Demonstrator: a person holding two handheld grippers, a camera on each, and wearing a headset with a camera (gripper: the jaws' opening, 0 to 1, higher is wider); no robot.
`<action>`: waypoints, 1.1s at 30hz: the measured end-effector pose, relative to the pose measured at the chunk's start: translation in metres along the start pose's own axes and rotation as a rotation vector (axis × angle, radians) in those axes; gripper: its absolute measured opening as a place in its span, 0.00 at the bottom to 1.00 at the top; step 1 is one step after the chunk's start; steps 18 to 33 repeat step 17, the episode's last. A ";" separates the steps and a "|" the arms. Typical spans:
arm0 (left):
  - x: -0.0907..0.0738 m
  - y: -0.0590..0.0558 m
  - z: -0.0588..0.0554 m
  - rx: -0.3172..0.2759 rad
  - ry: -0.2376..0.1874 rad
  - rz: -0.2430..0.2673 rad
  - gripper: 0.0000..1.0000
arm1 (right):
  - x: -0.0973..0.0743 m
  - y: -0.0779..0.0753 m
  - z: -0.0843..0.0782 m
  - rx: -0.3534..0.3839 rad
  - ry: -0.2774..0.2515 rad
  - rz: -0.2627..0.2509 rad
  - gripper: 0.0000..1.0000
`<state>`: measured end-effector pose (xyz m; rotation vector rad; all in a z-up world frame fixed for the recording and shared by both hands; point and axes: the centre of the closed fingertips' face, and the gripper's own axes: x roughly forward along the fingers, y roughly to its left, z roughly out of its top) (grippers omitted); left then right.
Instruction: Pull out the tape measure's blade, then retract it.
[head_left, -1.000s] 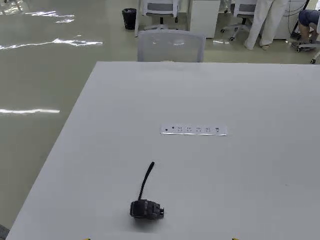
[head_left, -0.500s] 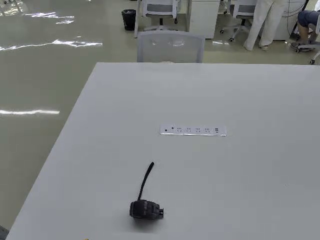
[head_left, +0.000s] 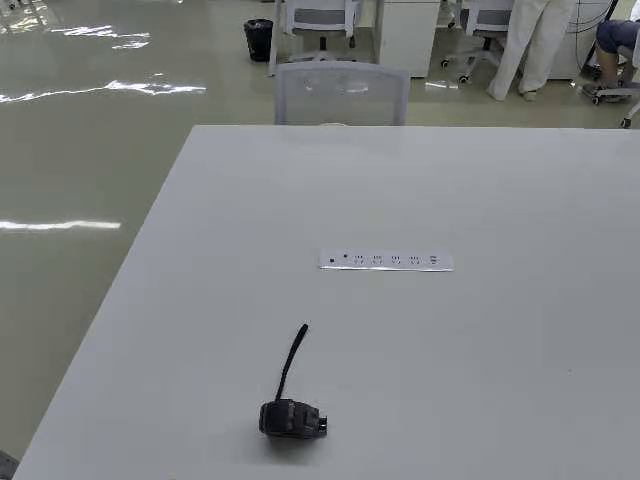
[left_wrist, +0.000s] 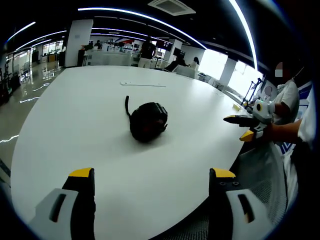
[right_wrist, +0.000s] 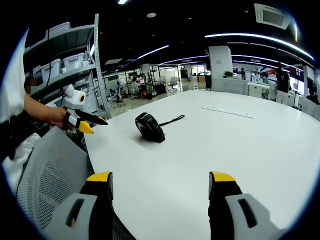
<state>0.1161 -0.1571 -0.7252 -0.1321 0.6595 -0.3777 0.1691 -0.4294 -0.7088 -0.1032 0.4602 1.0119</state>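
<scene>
The tape measure (head_left: 292, 418) lay on the white table (head_left: 480, 370) close to its near edge. Its black strap (head_left: 292, 360) trailed away from it toward the far side. My left claw (left_wrist: 151, 173) hung short of the tape measure, out past the table's edge, with its jaws wide apart and nothing between them. My right claw (right_wrist: 161, 176) was spread the same way and just as empty, well apart from the tape measure on its other side. Bare tabletop lay between each claw and the tape measure.

Beyond the tape measure a white power strip (head_left: 386, 262) lay flat across the table. Farther on, a grey mesh-backed chair (head_left: 341, 92) stood against the far edge. Past that, a black bin (head_left: 258, 38) stood on the floor, and I could not tell what was in it. Off to the tape measure's side, pale boxes (right_wrist: 75, 61) sat on a metal shelf (right_wrist: 95, 65), their contents too blurred to make out. People (head_left: 530, 45) in white stood far behind the tape measure.
</scene>
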 end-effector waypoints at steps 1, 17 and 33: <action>0.000 0.000 0.000 -0.001 -0.001 0.000 0.94 | 0.000 0.000 0.000 0.000 0.000 0.000 0.79; 0.001 -0.004 0.000 -0.003 -0.004 -0.008 0.94 | -0.004 -0.001 -0.004 -0.004 0.006 0.001 0.79; 0.001 -0.004 0.000 -0.003 -0.004 -0.008 0.94 | -0.004 -0.001 -0.004 -0.004 0.006 0.001 0.79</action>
